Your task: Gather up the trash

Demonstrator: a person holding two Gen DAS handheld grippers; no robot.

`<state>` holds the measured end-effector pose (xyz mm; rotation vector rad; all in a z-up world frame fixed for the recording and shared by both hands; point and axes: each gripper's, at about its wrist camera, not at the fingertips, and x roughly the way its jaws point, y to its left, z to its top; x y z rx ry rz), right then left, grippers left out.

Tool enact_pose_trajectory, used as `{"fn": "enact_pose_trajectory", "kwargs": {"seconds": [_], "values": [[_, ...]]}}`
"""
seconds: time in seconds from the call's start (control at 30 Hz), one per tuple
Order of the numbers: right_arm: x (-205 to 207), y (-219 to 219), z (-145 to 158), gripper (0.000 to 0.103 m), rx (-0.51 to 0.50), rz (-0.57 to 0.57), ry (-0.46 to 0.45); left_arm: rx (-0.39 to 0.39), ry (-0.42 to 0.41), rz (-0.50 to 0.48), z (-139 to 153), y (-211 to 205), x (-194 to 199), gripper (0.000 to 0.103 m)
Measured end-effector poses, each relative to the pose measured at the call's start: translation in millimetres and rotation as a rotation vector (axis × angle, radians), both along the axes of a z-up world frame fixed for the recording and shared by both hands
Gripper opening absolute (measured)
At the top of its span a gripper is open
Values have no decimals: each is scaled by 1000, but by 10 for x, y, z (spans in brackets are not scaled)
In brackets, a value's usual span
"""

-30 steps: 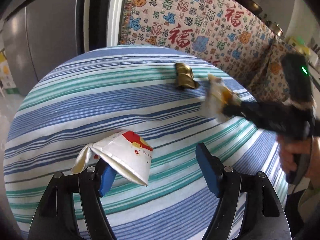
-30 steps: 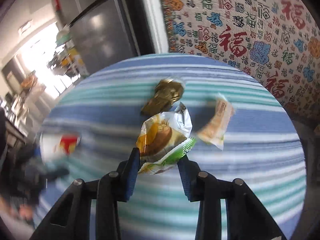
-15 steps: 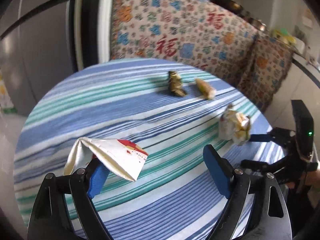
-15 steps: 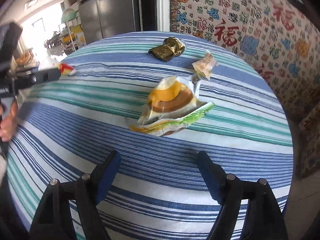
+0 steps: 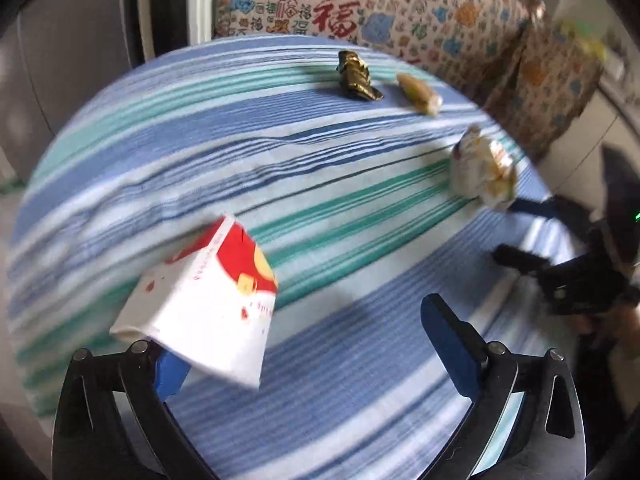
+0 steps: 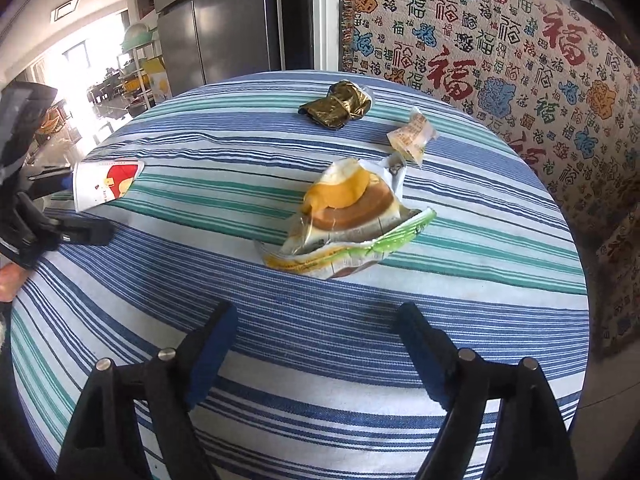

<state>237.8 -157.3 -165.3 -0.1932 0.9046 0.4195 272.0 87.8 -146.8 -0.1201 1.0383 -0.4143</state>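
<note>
A crushed white and red paper cup [image 5: 208, 304] leans against the left finger of my left gripper [image 5: 304, 336]. Its jaws are opening and the other pad stands far from the cup. From the right wrist view the cup [image 6: 102, 188] sits at the table's left edge. My right gripper [image 6: 318, 314] hovers over the striped table [image 6: 280, 360]; its jaws are opening with nothing between them. A torn orange, white and green snack wrapper [image 6: 348, 216] lies on the cloth just beyond its fingertips. Farther back lie a gold foil wrapper [image 6: 338, 106] and a small pale candy wrapper [image 6: 412, 136].
The round table's edge curves close on every side. A cloth printed with red and blue characters [image 6: 500, 60] drapes furniture behind and to the right. A steel fridge [image 6: 224, 28] stands at the back left. A hand [image 6: 8, 280] holds the left gripper.
My right gripper let go of the snack wrapper, which now rests on the cloth, and its jaws spread. My left jaws widened and the cup tipped over the left finger.
</note>
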Motion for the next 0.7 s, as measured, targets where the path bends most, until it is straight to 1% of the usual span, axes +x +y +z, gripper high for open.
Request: {"fn": "enact_pose_trajectory", "kwargs": {"seconds": [0.03, 0.07, 0.1, 0.17, 0.23, 0.3, 0.33, 0.37, 0.4, 0.43, 0.53, 0.57, 0.67, 0.7], "values": [[2, -2, 1, 84, -1, 0, 0, -56, 8, 17, 24, 98, -27, 101], [5, -4, 2, 84, 0, 0, 1, -92, 14, 36, 38, 186, -51, 101], [4, -4, 1, 85, 1, 0, 1, -103, 17, 58, 33, 260, -67, 101], [6, -9, -2, 85, 3, 2, 2, -69, -2, 102, 60, 360, -113, 101], [1, 3, -1, 86, -1, 2, 2, -36, -23, 93, 85, 441, -154, 101], [6, -1, 5, 86, 1, 2, 3, 18, -52, 82, 134, 485, -174, 101], [4, -2, 7, 86, 0, 2, 2, 66, -65, 84, 149, 513, -176, 101], [4, -5, 9, 86, 0, 2, 3, 101, -73, 94, 124, 564, -145, 101], [5, -9, 10, 86, 0, 2, 3, 119, -76, 108, 115, 593, -116, 101], [4, -4, 9, 86, 1, 2, 3, 103, -62, 115, 87, 643, -91, 101], [4, -2, 11, 86, 0, 2, 3, 18, -20, 137, -30, 735, 13, 101], [5, 0, 11, 86, 0, 2, 3, 15, -19, 143, -64, 732, 52, 101], [4, -1, 12, 87, 0, 2, 3, 130, -71, 167, -143, 633, 171, 101], [11, 1, 11, 87, -1, 1, 3, 147, -81, 163, -169, 604, 199, 101]]}}
